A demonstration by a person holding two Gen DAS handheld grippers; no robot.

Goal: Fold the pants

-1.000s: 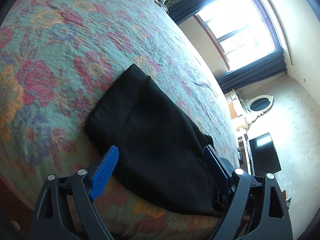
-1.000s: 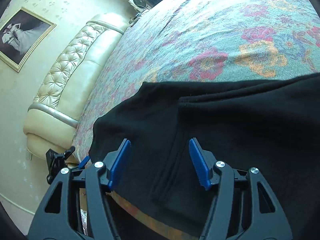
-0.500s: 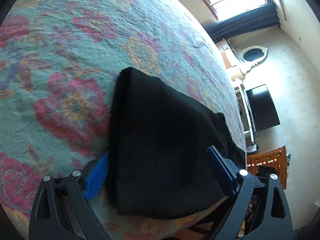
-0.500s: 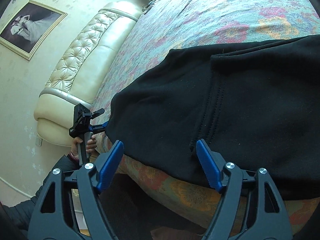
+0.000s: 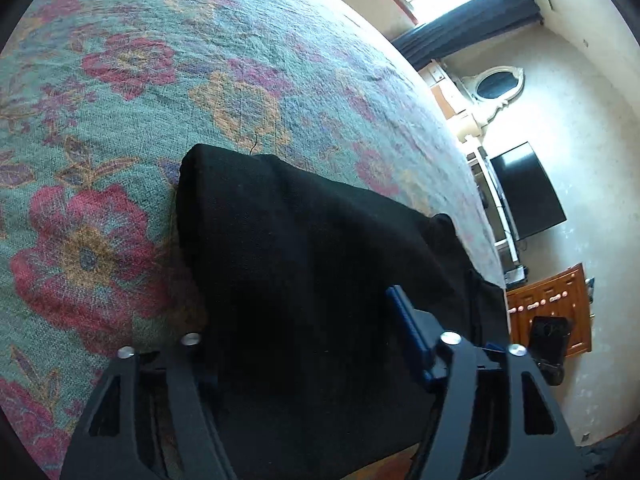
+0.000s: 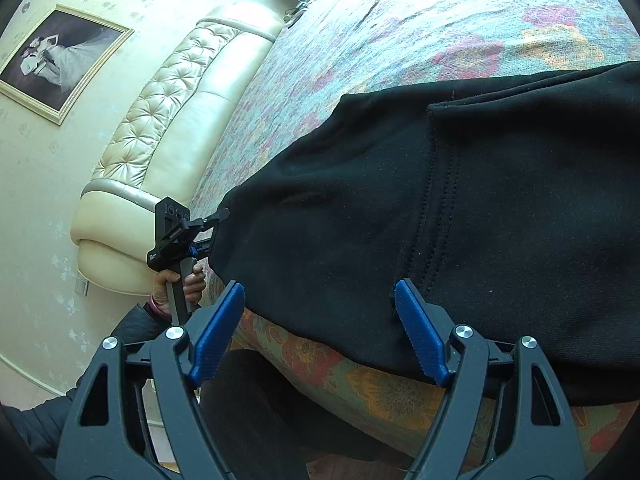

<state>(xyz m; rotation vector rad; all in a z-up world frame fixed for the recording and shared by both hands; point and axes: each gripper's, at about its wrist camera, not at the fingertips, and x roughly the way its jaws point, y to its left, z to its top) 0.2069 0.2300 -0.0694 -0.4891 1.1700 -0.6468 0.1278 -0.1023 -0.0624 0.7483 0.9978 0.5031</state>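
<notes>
The black pants (image 5: 304, 256) lie on the floral bedspread (image 5: 120, 92) near the bed's front edge, and also fill the right wrist view (image 6: 440, 208). My left gripper (image 5: 304, 344) has its jaws wide apart around the pants' end; cloth covers the left pad and only the right blue pad (image 5: 408, 332) shows. In the right wrist view the left gripper (image 6: 208, 224) sits at the pants' left corner. My right gripper (image 6: 320, 332) is open, its blue pads (image 6: 420, 332) at the pants' near hem by a stitched seam, holding nothing.
A cream tufted headboard (image 6: 172, 120) and a framed picture (image 6: 60, 60) stand to the left. A window with dark curtains (image 5: 472, 4), a television (image 5: 528, 192) and a wooden dresser (image 5: 556, 308) lie beyond the bed. The bed edge drops off just below the pants.
My left gripper has pushed forward onto the pants' end, so cloth now lies between its jaws. My right gripper has drawn back toward the near hem, still open.
</notes>
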